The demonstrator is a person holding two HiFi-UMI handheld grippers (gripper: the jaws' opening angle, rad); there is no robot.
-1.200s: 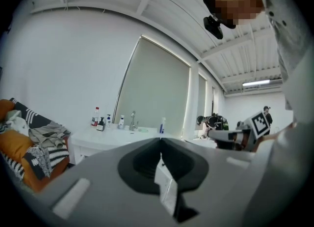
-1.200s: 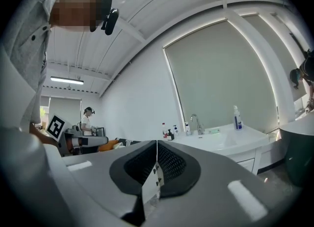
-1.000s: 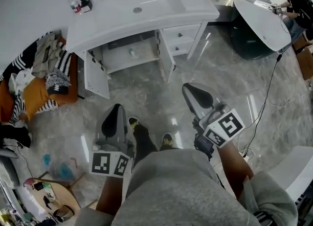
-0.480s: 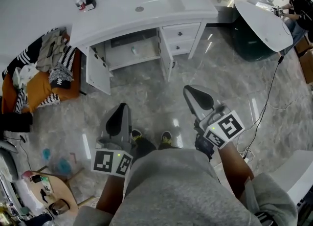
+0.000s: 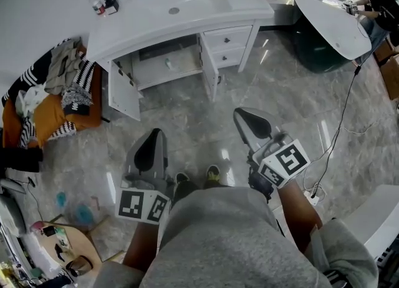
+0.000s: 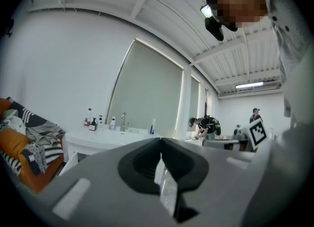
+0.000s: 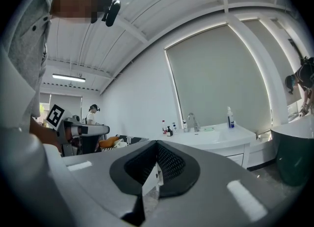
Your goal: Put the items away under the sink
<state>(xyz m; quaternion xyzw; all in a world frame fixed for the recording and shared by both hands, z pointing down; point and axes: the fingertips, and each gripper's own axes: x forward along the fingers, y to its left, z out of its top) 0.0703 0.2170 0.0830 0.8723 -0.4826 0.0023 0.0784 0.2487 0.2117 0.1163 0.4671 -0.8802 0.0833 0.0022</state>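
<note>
The white sink vanity (image 5: 187, 12) stands ahead across the floor, with both cabinet doors (image 5: 123, 93) swung open. A small item (image 5: 167, 64) lies inside on the cabinet shelf. Small bottles (image 5: 100, 3) stand at the counter's back left, and a blue-capped bottle (image 7: 229, 117) stands by the faucet (image 7: 192, 122). My left gripper (image 5: 153, 136) and right gripper (image 5: 244, 115) are held level at waist height, far short of the vanity. Both are shut with nothing between their jaws, as also seen for the left gripper (image 6: 160, 142) and the right gripper (image 7: 157, 145).
An orange couch piled with clothes (image 5: 43, 100) sits left of the vanity. A white curved table (image 5: 330, 19) over a dark green tub (image 5: 318, 47) stands right, a person (image 5: 374, 0) beyond it. A cable (image 5: 340, 131) crosses the floor. A small round table (image 5: 62, 249) is near left.
The person's forward foot has come back level with the other one. Both grippers have stayed shut and kept their places in the head view; the vanity has shifted slightly in the frame.
</note>
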